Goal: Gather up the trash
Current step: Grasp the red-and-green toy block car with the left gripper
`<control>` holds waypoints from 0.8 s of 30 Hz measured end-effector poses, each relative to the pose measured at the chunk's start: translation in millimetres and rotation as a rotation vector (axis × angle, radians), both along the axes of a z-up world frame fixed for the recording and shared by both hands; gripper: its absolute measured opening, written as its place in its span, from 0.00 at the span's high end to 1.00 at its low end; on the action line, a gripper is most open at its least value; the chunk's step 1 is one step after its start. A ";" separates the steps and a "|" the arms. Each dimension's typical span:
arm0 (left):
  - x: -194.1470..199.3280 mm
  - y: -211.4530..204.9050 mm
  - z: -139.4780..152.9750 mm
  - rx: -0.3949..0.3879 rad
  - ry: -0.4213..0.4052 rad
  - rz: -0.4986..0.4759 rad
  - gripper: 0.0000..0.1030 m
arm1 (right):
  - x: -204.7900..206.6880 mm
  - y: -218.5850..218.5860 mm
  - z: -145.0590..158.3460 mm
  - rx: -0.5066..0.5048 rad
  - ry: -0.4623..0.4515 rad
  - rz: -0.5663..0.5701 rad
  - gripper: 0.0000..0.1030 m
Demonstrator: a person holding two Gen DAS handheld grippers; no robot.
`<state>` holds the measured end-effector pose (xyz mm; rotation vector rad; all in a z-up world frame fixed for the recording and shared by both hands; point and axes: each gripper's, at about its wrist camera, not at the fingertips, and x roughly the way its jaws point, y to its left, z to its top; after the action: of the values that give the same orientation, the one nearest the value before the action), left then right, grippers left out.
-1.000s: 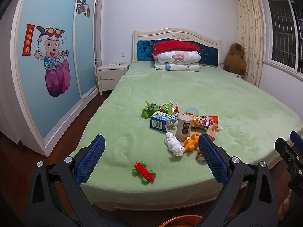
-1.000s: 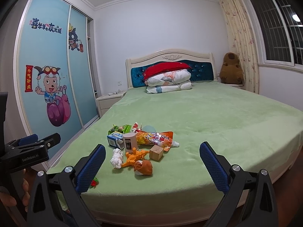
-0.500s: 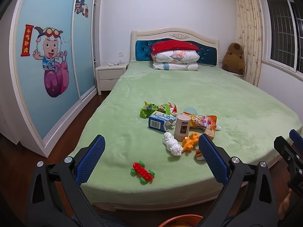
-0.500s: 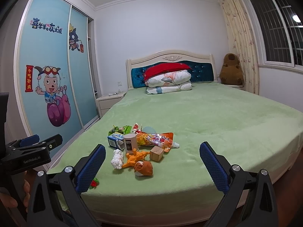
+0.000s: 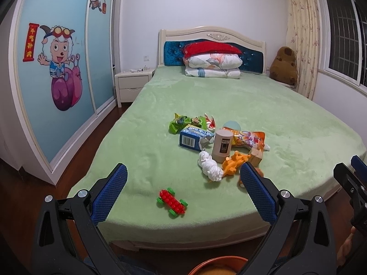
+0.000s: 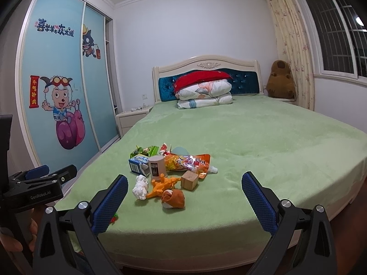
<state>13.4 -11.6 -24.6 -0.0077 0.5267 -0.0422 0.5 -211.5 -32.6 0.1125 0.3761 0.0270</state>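
A heap of trash and toys lies on the green bed (image 5: 286,119): a crumpled white tissue (image 5: 209,166) (image 6: 140,187), a blue carton (image 5: 191,137) (image 6: 137,163), a green wrapper (image 5: 183,122) (image 6: 144,151), an orange snack pouch (image 5: 246,137) (image 6: 185,161) and a beige cup (image 5: 222,145) (image 6: 156,167). My left gripper (image 5: 183,190) is open and empty, short of the bed's foot edge. My right gripper (image 6: 184,194) is open and empty, also short of the heap.
Toys sit among the trash: an orange dinosaur (image 6: 164,184), a wooden cube (image 6: 189,180), a small plush (image 6: 172,198), a red-green block toy (image 5: 172,202). An orange bin rim (image 5: 218,265) shows below the left gripper. A wardrobe (image 5: 45,68) stands left, a nightstand (image 5: 132,84) beyond.
Both views shifted slightly; the left gripper has drifted a little nearer the bed. Both grippers stay open and nothing on the bed has moved.
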 end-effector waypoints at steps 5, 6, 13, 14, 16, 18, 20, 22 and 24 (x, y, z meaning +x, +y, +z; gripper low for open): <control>16.9 4.4 -21.9 0.002 0.070 -0.030 0.07 | 4.9 -1.4 -8.2 0.008 0.020 -0.003 0.05; 23.4 6.5 -28.7 0.002 0.102 -0.038 0.07 | 5.8 -1.7 -9.7 0.008 0.024 -0.003 0.05; 77.2 39.2 -75.5 -0.101 0.324 -0.018 0.07 | 8.7 -3.4 -20.4 0.014 0.042 0.001 0.05; 82.8 43.5 -82.5 -0.126 0.350 -0.023 0.07 | 9.1 -3.5 -21.7 0.013 0.044 0.001 0.05; 97.6 50.8 -100.0 -0.183 0.419 -0.041 0.07 | 10.2 -3.3 -24.9 0.008 0.051 0.001 0.05; 106.3 52.2 -112.3 -0.209 0.457 -0.054 0.08 | 11.8 -3.2 -28.3 0.006 0.060 0.002 0.05; 117.1 54.4 -126.9 -0.236 0.501 -0.061 0.09 | 12.9 -2.9 -31.3 0.007 0.067 0.005 0.05; 124.7 57.1 -138.6 -0.294 0.544 -0.070 0.21 | 13.9 -2.7 -33.7 0.003 0.071 0.004 0.05; 132.4 60.3 -148.1 -0.351 0.581 -0.063 0.48 | 14.9 -3.1 -35.7 0.002 0.075 0.002 0.05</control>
<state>145.9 48.8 -172.7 -0.3549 1.0946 -0.1969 15.4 -214.6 -68.4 0.1157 0.4507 0.0254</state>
